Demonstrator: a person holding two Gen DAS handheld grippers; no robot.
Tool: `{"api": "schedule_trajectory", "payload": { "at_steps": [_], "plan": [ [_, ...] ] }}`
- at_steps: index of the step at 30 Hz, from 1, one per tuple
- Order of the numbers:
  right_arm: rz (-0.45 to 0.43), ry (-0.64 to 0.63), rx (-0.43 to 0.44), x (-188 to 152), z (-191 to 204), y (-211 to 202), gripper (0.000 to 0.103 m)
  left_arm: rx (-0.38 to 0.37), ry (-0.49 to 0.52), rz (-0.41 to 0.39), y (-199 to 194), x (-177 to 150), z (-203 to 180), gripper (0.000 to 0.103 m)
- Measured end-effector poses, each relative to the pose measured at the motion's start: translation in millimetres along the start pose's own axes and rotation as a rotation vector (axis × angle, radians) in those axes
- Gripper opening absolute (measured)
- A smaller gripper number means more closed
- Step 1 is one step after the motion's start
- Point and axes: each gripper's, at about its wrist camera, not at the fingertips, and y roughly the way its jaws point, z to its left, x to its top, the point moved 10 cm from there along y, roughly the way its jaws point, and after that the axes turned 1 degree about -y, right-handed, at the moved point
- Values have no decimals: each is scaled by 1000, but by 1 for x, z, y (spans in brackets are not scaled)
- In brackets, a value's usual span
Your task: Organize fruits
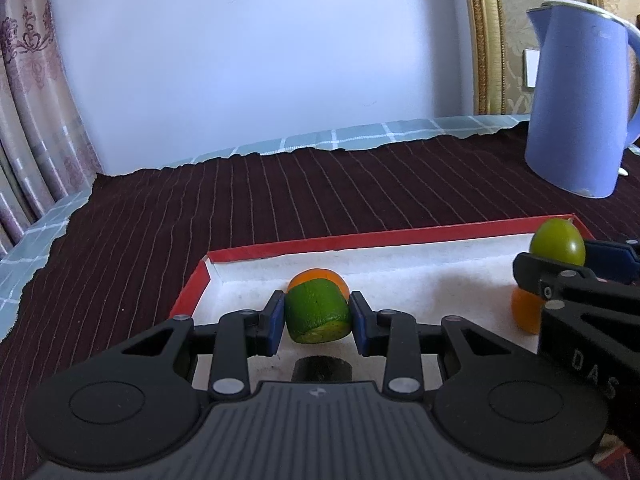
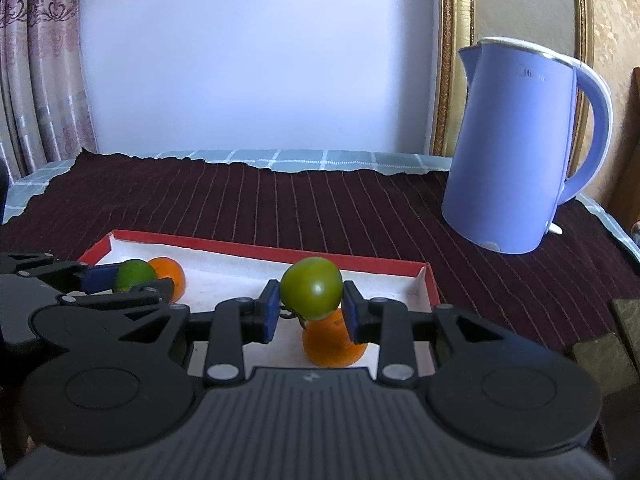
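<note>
The lime point(image 1: 318, 310), cut flat on 1 end, sits clamped between the blue pads of the left gripper point(image 1: 318, 314), held above the white floor of the tray point(image 1: 280, 249). Its jaws stand closed to the fruit's width, pads pressing both sides. Just behind it, an orange point(image 1: 318, 276) rests near the tray's far wall.

The green tomato point(image 2: 311, 288) is pinched the same way in the right gripper point(image 2: 311, 312), stem hanging down, lifted clear of a 2nd orange point(image 2: 334, 344) that lies directly under it on the tray floor. Whether tomato and orange touch cannot be told from either view; they look just apart.

Both held fruits hang inside the red-rimmed tray, the lime toward its left end and the tomato toward its right. The tray lies on a dark striped cloth point(image 2: 280, 208). A blue kettle point(image 2: 516, 148) stands well apart, beyond the tray's right corner.

The step in hand looks like carrying: 2 fruits gripped, neither set down. Which place each is meant for is not shown. The next move likely calls for lowering each fruit to a free patch of tray floor, clear of the oranges, before easing the pads apart. The round tomato may roll once released; the lime should sit steady on its cut face.
</note>
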Motion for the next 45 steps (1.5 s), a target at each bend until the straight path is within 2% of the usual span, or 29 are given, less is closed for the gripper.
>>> {"api": "schedule_trajectory", "payload": {
  "at_steps": [7,21,24,25,26,29,30,42,43,45],
  "plan": [
    [15,19,-19,-2,-6,13,31,34,18,-19,7,4,1,33],
    [25,43,-38,-6,-13,24,31,39,10,-26,12,10,0,33],
    [26,44,-33,-7,-14,25,38,38,10,-28,12,10,-1,33],
    [22,47,-32,-7,-14,24,43,36,10,-26,12,9,-1,35],
    [21,50,-33,-7,-14,24,49,36,13,-24,12,9,-1,43],
    [13,53,-32,-7,-14,22,50,57,20,-35,11,9,0,63],
    [13,52,-32,-7,-14,22,50,64,24,-42,11,10,0,65],
    [7,79,-36,-10,-22,16,50,48,14,-47,0,8,5,65],
    [4,79,-36,-10,-22,14,51,43,8,-45,-1,7,6,65],
    [-4,78,-38,-11,-22,10,61,28,-1,-41,-5,5,7,65]
  ]
}}
